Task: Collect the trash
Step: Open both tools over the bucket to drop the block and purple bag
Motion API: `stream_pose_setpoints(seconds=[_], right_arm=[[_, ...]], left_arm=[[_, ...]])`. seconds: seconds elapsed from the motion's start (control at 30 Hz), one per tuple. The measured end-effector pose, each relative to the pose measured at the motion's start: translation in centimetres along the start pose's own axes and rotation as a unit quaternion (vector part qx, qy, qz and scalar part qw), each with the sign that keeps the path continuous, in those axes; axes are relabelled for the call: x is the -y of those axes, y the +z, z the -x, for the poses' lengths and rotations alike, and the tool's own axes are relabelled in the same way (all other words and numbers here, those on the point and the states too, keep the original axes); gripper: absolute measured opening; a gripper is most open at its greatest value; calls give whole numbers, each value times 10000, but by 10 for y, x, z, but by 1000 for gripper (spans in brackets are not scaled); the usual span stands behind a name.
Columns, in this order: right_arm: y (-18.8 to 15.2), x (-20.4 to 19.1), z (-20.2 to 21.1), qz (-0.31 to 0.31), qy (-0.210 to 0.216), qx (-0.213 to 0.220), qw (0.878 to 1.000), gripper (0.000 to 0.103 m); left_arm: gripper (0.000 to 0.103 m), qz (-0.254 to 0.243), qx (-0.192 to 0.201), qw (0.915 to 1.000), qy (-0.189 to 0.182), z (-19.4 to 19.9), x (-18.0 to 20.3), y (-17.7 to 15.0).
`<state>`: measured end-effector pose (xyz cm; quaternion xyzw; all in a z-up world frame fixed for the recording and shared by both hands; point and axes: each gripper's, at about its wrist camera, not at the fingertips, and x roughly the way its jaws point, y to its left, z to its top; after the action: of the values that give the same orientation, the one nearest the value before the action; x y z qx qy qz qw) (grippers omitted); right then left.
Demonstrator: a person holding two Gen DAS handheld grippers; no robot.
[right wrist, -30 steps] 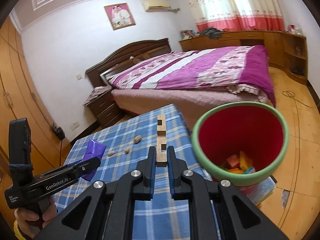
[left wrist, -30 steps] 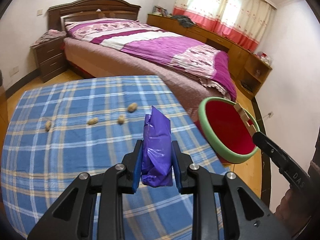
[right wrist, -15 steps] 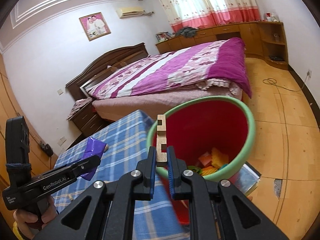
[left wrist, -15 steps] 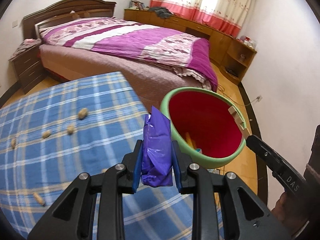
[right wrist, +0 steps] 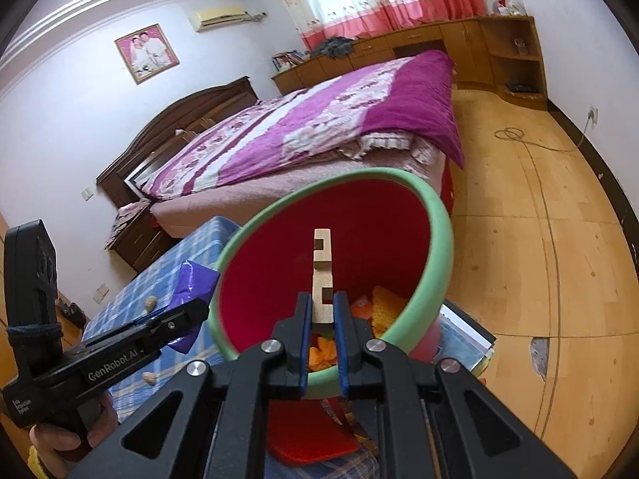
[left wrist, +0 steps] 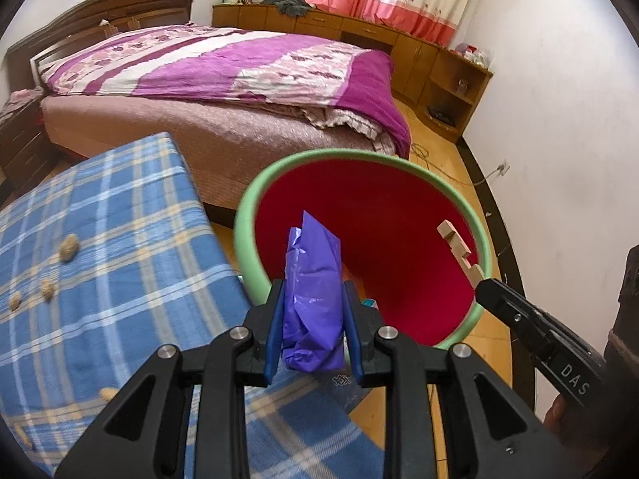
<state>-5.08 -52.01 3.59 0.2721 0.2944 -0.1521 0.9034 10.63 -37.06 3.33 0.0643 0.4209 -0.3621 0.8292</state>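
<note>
My left gripper (left wrist: 314, 299) is shut on a crumpled purple wrapper (left wrist: 313, 299), held over the near rim of a red bin with a green rim (left wrist: 247, 215). My right gripper (right wrist: 322, 307) is shut on a notched wooden block (right wrist: 322, 275) that sticks up over the mouth of the bin (right wrist: 437, 215). In the left wrist view the wooden block (left wrist: 459, 249) and the right gripper's fingers (left wrist: 503, 299) show at the bin's right rim. In the right wrist view the purple wrapper (right wrist: 191, 287) sits at the bin's left rim. Orange and yellow scraps (right wrist: 383, 303) lie in the bin.
A table with a blue plaid cloth (left wrist: 120, 239) stands left of the bin, with several peanut shells (left wrist: 68, 248) on it. A bed with a purple quilt (left wrist: 247, 76) is behind. Wooden cabinets (left wrist: 439, 64) line the far wall. A cable (right wrist: 527, 143) lies on the wooden floor.
Both grippers have moved from over the table toward the bin and a little down. The wrapper and the block now hang over its mouth. Both grips are unchanged.
</note>
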Motion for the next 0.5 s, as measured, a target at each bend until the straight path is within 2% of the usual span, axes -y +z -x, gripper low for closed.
stream_pose_setpoints(seconds=[0.33, 0.43, 0.5], right_arm=[[-1, 18, -22, -202, -46, -219, 9995, 16], [-1, 18, -24, -237, -14, -247, 9994, 16], [0, 18, -24, -233, -17, -236, 9994, 16]], left_arm=[[27, -73, -181, 9998, -106, -25, 4, 2], [31, -134, -177, 9997, -47, -25, 5, 3], [39, -151, -150, 9998, -15, -25, 6, 3]])
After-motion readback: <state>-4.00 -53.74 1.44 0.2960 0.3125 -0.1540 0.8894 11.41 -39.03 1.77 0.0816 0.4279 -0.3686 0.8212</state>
